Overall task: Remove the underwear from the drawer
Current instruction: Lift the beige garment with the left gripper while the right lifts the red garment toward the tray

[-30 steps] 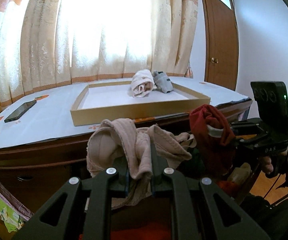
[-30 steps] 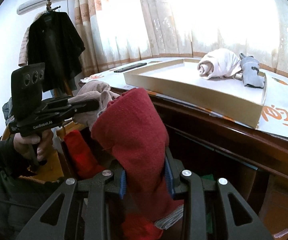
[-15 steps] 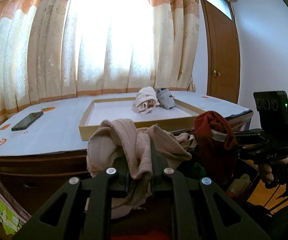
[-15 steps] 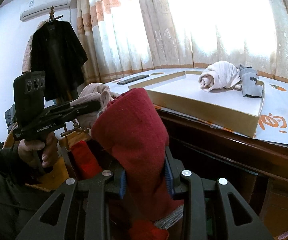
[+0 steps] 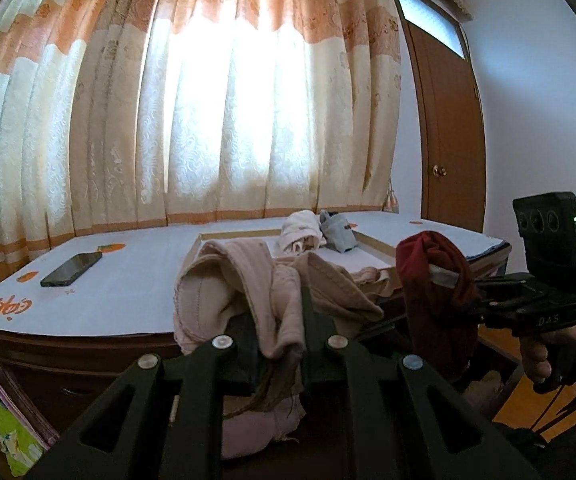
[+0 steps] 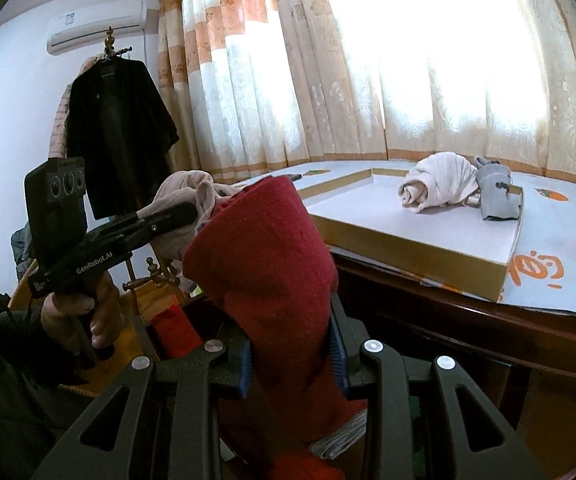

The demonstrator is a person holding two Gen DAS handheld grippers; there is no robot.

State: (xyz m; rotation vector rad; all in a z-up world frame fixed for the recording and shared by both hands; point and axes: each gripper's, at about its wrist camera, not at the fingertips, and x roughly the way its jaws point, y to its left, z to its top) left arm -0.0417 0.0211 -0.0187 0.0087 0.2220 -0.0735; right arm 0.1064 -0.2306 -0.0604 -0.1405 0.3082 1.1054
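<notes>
The left tool [image 5: 288,312] is clamped on a beige undergarment [image 5: 247,280]; the right tool [image 6: 292,344] grips a red undergarment [image 6: 263,264]. Both garments hang in the air just before the shallow tray [image 6: 428,256], which lies on the surface [image 5: 127,280] holding two rolled garments [image 6: 440,188].

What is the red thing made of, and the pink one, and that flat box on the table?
The red garment looks like soft knitted cloth, matte and slightly fuzzy. The pink garment seems thin stretchy fabric with stitched edges, crumpling limply. The flat box looks like cardboard: stiff straight tan walls, smooth white inside. Exact fibres cannot be told.
</notes>
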